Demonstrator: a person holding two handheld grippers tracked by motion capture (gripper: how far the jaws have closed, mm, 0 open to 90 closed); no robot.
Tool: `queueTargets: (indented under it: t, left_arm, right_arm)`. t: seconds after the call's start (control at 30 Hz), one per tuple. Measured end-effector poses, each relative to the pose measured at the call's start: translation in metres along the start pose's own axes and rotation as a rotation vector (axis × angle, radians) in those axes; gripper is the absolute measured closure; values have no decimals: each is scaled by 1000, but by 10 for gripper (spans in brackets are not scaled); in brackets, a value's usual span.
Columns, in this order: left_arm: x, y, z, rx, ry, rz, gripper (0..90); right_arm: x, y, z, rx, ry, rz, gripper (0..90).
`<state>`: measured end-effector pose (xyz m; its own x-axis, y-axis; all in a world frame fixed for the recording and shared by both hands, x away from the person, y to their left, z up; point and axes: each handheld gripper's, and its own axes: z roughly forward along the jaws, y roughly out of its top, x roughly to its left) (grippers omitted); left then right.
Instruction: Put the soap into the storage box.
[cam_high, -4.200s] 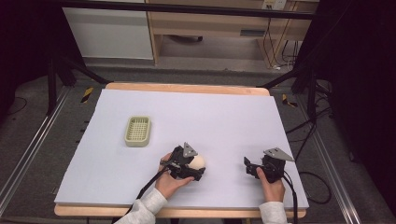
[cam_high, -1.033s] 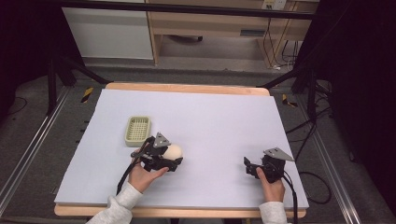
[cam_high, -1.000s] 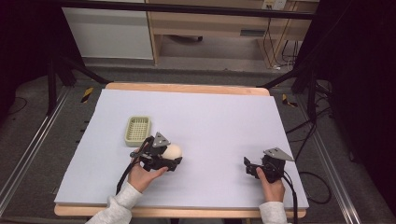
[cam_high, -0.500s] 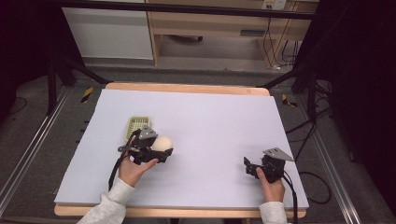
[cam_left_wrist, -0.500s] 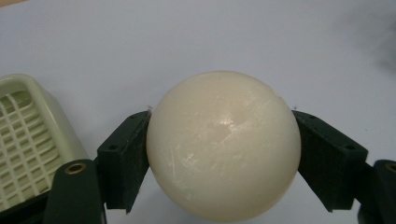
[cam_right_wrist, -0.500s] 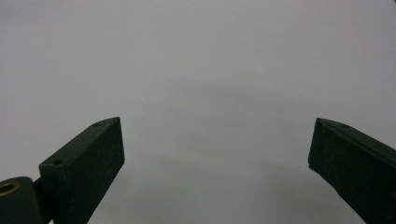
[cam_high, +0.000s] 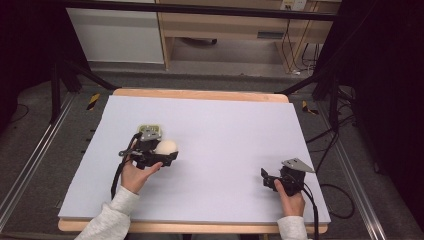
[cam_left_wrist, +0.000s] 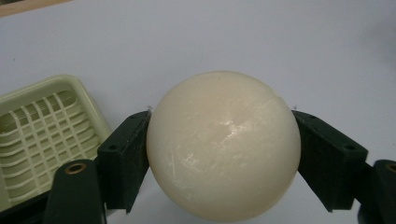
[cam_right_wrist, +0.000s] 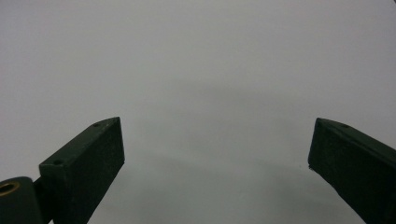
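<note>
A cream-white ball (cam_left_wrist: 223, 144) sits between the two black jaws of my left gripper (cam_left_wrist: 219, 154), which is shut on it. In the high view the ball (cam_high: 166, 147) and left gripper (cam_high: 169, 153) hang at the table's left-middle, just right of a pale green slotted tray (cam_high: 149, 127) that the gripper partly hides. The tray (cam_left_wrist: 42, 135) lies to the lower left of the ball in the left gripper view. My right gripper (cam_high: 265, 178) rests near the front right of the table, jaws wide apart (cam_right_wrist: 215, 163) over bare white surface, holding nothing.
The white table sheet (cam_high: 225, 130) has open room across its middle and back. Wooden table edges (cam_high: 200, 94) border it. Black frame legs and cables (cam_high: 325, 150) stand off the right side, and a metal rail runs along the floor at left.
My left gripper has carried the ball from the front middle leftward and away from the person, up beside the green tray. The right gripper has stayed put.
</note>
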<state>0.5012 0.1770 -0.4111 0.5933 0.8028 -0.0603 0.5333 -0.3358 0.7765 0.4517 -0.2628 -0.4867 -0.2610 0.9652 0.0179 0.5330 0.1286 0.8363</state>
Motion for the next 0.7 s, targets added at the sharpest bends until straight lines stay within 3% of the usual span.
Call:
queueTargets:
  t: [0.7]
  left_arm:
    - [37, 4, 1, 0, 55, -66, 238]
  right_arm:
    - [0, 0, 0, 1, 0, 0, 40]
